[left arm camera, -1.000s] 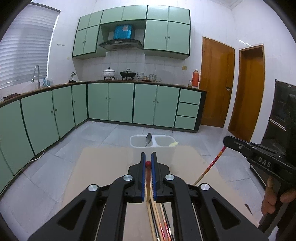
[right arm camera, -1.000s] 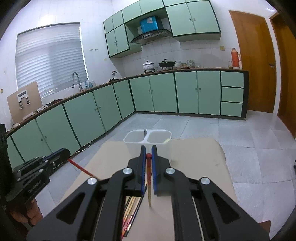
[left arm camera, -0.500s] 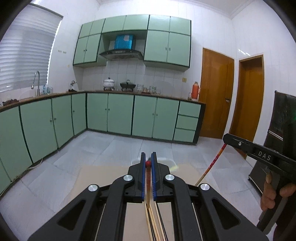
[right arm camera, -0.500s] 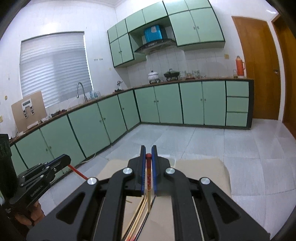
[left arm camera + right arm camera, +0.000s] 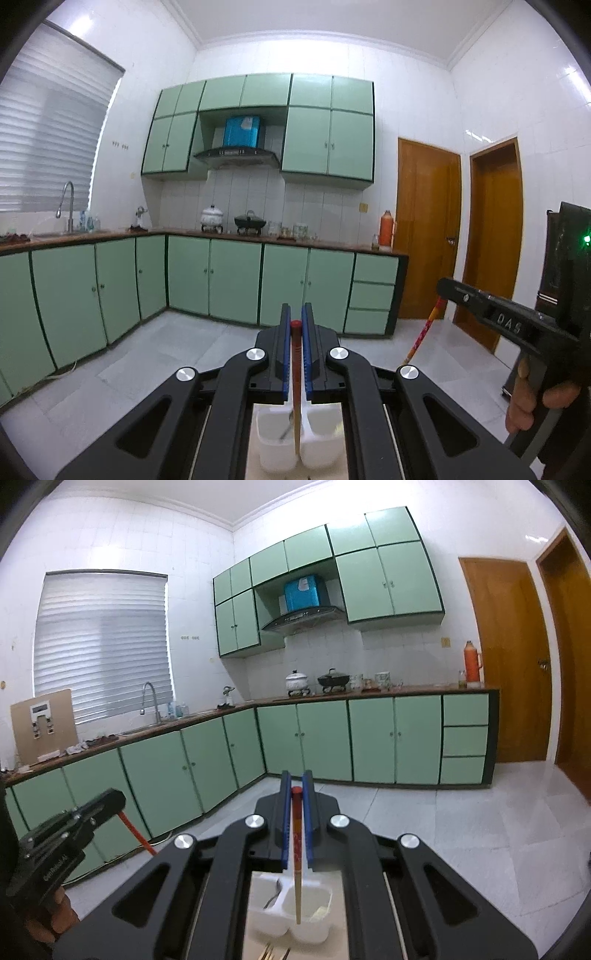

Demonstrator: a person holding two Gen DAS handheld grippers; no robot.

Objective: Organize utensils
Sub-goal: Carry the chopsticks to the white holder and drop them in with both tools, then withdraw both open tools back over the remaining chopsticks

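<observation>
Above the white two-compartment holder (image 5: 291, 915), each hand-held gripper (image 5: 295, 325) (image 5: 296, 790) clamps a red-topped chopstick (image 5: 295, 354) (image 5: 296, 849), spoon (image 5: 273, 895) inside.

You're seeing a bright, evenly lit room: daylight glows through the slatted white window blind (image 5: 103, 642), glare streaks the glossy white wall tiles (image 5: 476, 134), and fisheye bending darkens every corner.

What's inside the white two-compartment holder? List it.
The white holder has a metal spoon in its left compartment and something pale yellow in the right, too unclear to name. The chopstick and the gripper frame cover its bottom.
</observation>
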